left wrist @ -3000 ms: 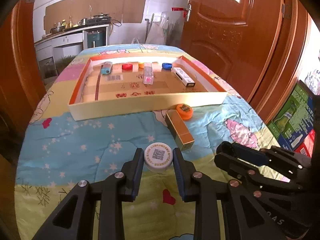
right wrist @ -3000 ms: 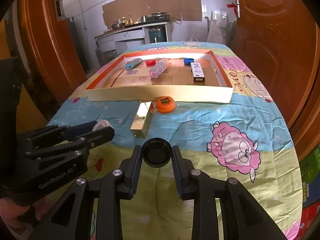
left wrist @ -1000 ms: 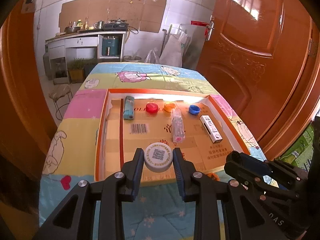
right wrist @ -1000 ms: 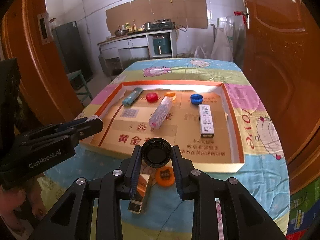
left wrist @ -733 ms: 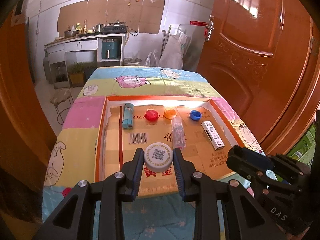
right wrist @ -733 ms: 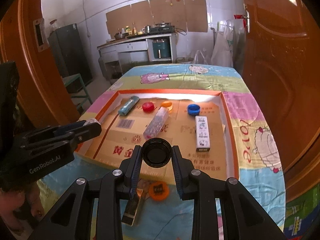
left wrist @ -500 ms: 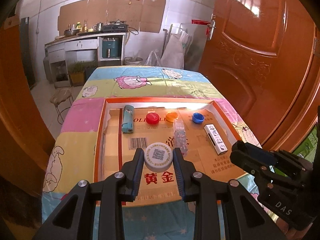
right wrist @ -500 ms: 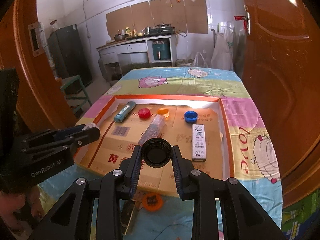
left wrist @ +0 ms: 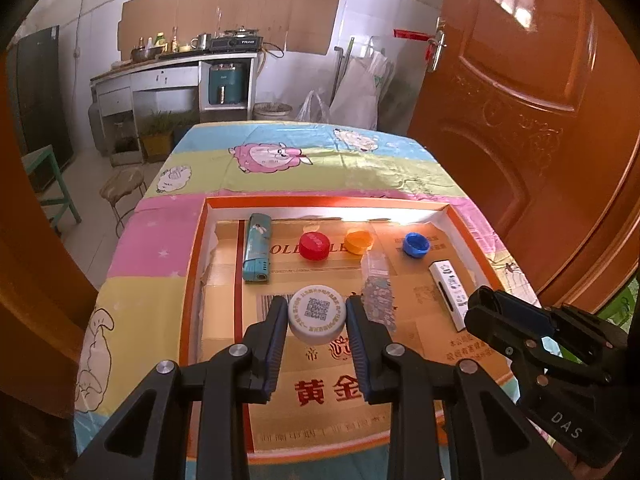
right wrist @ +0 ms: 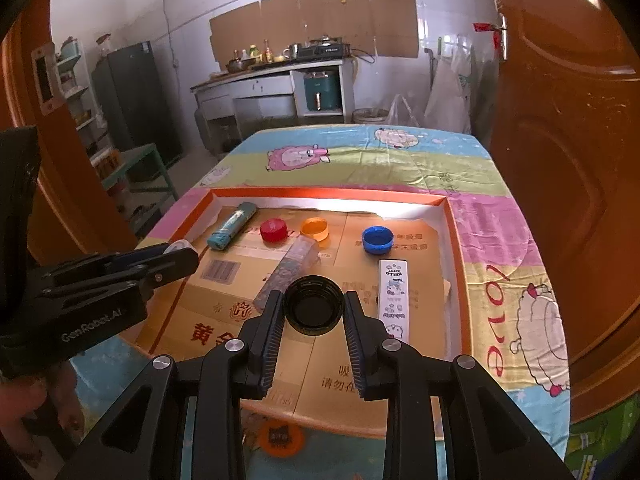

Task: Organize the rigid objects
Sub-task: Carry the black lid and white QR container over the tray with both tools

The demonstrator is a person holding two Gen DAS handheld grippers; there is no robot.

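My left gripper (left wrist: 317, 316) is shut on a white cap with a QR code (left wrist: 317, 314) and holds it above the shallow orange-rimmed cardboard tray (left wrist: 192, 264). My right gripper (right wrist: 313, 310) is shut on a black cap (right wrist: 313, 311), open side up, above the same tray (right wrist: 454, 240). In the tray lie a teal lighter (left wrist: 257, 253), a red cap (left wrist: 314, 245), an orange cap (left wrist: 359, 241), a blue cap (left wrist: 416, 244), a clear tube (left wrist: 378, 294) and a white stick box (left wrist: 450, 288).
An orange round tin (right wrist: 280, 436) lies on the cartoon bedspread (right wrist: 520, 300) just in front of the tray. A brown door (left wrist: 520, 100) stands close on the right. A stool (left wrist: 120, 188) and a kitchen counter (left wrist: 168, 80) are beyond the table.
Both grippers have risen from the bedspread with their caps and moved forward over the tray. The gold box and orange tin stay behind, in front of the tray.
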